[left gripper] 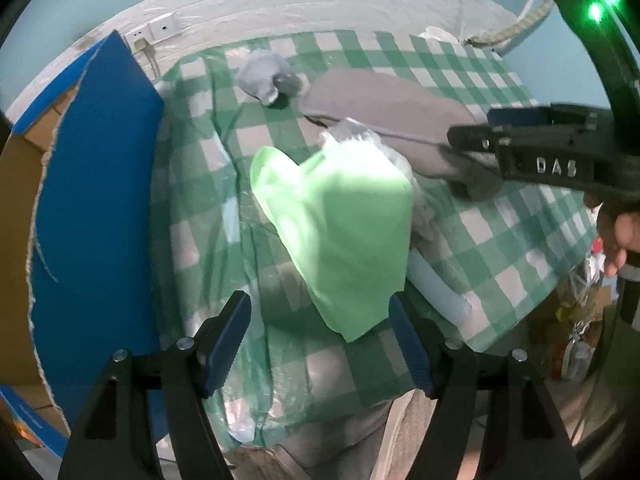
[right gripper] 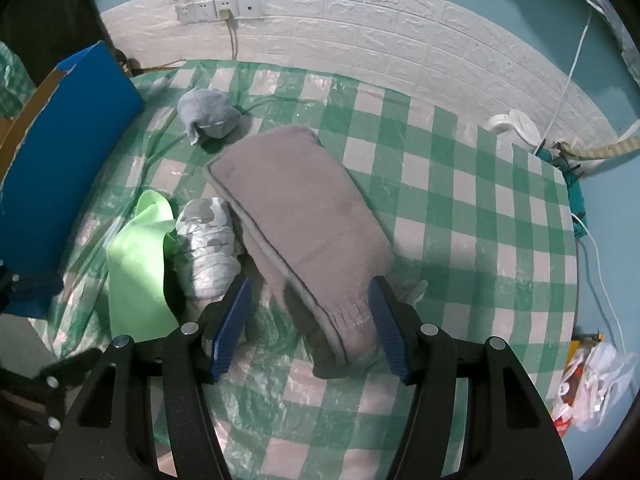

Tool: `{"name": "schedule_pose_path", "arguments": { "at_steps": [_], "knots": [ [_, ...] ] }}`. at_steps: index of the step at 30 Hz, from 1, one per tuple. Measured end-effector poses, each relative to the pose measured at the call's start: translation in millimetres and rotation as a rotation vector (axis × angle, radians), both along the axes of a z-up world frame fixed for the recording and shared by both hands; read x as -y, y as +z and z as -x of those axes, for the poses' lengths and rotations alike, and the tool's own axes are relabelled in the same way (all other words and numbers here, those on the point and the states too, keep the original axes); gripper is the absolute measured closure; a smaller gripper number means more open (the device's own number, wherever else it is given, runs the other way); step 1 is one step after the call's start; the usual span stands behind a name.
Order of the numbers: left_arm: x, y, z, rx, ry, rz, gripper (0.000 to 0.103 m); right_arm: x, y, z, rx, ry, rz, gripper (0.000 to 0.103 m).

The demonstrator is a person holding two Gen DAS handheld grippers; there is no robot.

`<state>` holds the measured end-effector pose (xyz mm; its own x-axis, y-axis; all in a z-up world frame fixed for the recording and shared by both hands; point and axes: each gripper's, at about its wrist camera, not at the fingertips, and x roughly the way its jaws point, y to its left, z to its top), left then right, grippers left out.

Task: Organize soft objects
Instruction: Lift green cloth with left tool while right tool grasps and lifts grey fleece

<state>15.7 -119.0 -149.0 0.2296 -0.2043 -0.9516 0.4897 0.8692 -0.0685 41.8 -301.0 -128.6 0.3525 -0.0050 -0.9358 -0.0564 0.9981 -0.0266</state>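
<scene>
Left wrist view looks steeply down on a tabletop (left gripper: 500, 240) covered with a green-and-white checked cloth under clear plastic film. The left gripper (left gripper: 320, 340) has its blue-padded fingers spread wide, and the near corner of a light green cloth (left gripper: 344, 224) lies between them without either pad pressing on it. That green cloth is draped over a crinkled plastic-wrapped bundle (left gripper: 360, 132), whose top shows just behind it. Beyond the bundle lies a folded grey towel (left gripper: 380, 104), and farther back, near the white brick-patterned wall, sits a small blue-grey balled-up cloth (left gripper: 266, 76). A blue-faced cardboard box (left gripper: 96, 184) stands at the left edge of the tabletop. At the right of this view the right gripper (left gripper: 476, 160) reaches in over the near end of the grey towel, with part of a hand (left gripper: 616, 236) on its grip. In the right wrist view the right gripper (right gripper: 310, 326) has its fingers fairly well apart, straddling the near end of the grey towel (right gripper: 300, 216); its pads stand beside the fabric and whether they touch it is hard to tell. To the left of the towel sit the wrapped bundle (right gripper: 208, 240) and the green cloth (right gripper: 138, 264), touching each other, with the blue box (right gripper: 68, 152) beyond.
</scene>
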Motion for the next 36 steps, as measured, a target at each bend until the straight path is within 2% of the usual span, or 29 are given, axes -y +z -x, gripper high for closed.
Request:
{"name": "schedule_pose_path", "arguments": {
  "at_steps": [6, 10, 19, 20, 22, 24, 25, 28, 32, 36],
  "knots": [
    [13, -13, 10, -0.036, -0.026, -0.010, 0.030, 3, -1, 1, -0.002, -0.007, -0.002, 0.042],
    [23, -19, 14, -0.022, -0.051, -0.045, 0.030, 6, -2, 2, 0.000, -0.012, -0.006, 0.042],
    [28, -32, 6, -0.023, -0.010, -0.077, 0.032, 12, -4, 1, 0.002, -0.019, -0.008, 0.042],
    [27, -33, 5, -0.024, -0.006, -0.077, 0.036, 12, -5, 0, 0.005, -0.017, -0.007, 0.042],
    [26, -36, 3, -0.027, 0.001, -0.084, 0.068, 12, -5, -3, 0.014, -0.008, -0.001, 0.042],
    [25, -38, 1, -0.041, 0.001, -0.091, 0.087, 11, -6, -5, 0.025, 0.004, 0.014, 0.039],
    [23, -39, 0, -0.053, 0.001, -0.091, 0.094, 9, -7, -7, 0.029, 0.019, 0.024, 0.038],
    [20, -34, 0, -0.038, -0.004, -0.082, 0.099, 2, -11, -11, 0.022, 0.071, 0.047, 0.036],
    [13, -19, 0, -0.027, -0.021, -0.045, 0.100, -14, -25, -14, -0.011, 0.171, 0.135, 0.036],
    [6, 1, -4, 0.011, -0.014, -0.013, 0.100, -21, -39, -15, -0.029, 0.218, 0.208, 0.036]
  ]
}}
